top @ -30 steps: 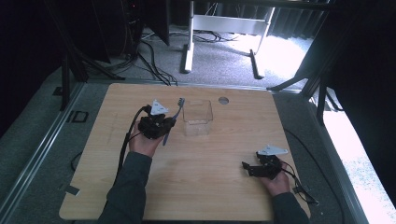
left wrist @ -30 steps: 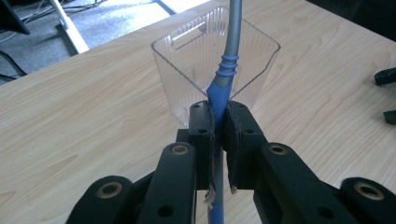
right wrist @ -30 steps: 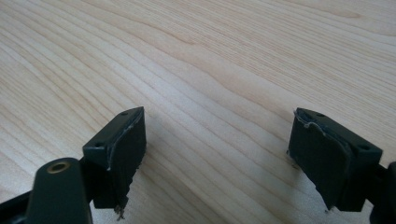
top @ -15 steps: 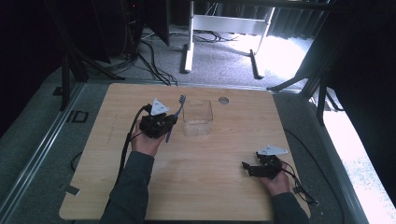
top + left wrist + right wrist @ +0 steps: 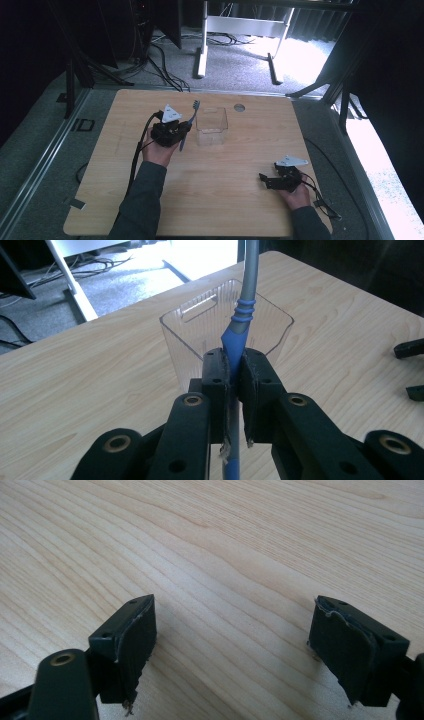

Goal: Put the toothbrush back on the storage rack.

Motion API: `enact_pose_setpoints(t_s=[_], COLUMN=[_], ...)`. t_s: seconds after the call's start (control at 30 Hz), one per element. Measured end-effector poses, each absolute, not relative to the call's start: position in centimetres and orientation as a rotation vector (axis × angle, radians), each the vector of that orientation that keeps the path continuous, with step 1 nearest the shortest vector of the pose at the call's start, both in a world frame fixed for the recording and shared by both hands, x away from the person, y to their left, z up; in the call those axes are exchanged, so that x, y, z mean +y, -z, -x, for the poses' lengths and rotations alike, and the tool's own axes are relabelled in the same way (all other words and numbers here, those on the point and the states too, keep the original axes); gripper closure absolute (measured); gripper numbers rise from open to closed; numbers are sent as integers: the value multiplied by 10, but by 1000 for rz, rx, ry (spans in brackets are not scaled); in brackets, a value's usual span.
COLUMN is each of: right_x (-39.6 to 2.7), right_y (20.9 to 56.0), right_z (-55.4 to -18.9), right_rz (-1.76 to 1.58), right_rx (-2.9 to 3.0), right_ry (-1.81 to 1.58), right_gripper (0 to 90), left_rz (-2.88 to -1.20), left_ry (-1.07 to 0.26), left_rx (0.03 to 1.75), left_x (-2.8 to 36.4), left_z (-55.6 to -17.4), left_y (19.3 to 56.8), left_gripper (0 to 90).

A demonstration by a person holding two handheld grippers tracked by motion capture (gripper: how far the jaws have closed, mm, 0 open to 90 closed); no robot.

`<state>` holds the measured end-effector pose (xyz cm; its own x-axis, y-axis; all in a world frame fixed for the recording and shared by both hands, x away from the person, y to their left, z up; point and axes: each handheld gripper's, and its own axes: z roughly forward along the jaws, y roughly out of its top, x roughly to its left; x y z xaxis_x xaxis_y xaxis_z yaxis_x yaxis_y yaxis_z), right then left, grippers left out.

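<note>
- The wooden table (image 5: 210,200) was noted as the largest item; compared with the high views taken 1 second and half a second before, nothing on it was found displaced.
- The clear plastic container (image 5: 211,126) was observed upright on the far half of the table, open at the top and apparently empty, in the same place as in both earlier pictures.
- The left gripper (image 5: 172,134) was recorded just beside the container's left wall, unmoved across the 3 high views.
- The right gripper (image 5: 272,181) was seen low near the table's near right corner, well apart from the container; its jaws stood wide apart over bare wood, with nothing between them, as confirmed in the right gripper view (image 5: 235,645).
- The toothbrush (image 5: 239,330), blue and grey in the handle, was found clamped between the left gripper's jaws (image 5: 234,375), which were closed tight on it; the handle rose steeply, with the bristle end farthest from the person and close to the container's left rim in the high view (image 5: 190,120).
- No change was therefore logged for the last second. It was judged that the grip had been secured and the brush was poised for placing in the container, and that a lift over the rim remained to be done.
</note>
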<state>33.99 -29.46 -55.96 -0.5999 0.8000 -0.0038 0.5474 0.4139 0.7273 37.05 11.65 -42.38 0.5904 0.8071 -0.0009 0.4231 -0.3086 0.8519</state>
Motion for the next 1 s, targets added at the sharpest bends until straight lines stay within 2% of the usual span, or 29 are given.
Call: enact_pose_setpoints(t_s=[1.0], right_x=[-295], right_y=[560], right_z=[-340], right_rz=[-1158], right_rx=[2325], right_ry=[-1000], right_gripper=[187], left_rz=[-1881], left_ry=[-563], left_rx=[963], left_x=[109], left_z=[-381], left_y=[412], left_gripper=[820])
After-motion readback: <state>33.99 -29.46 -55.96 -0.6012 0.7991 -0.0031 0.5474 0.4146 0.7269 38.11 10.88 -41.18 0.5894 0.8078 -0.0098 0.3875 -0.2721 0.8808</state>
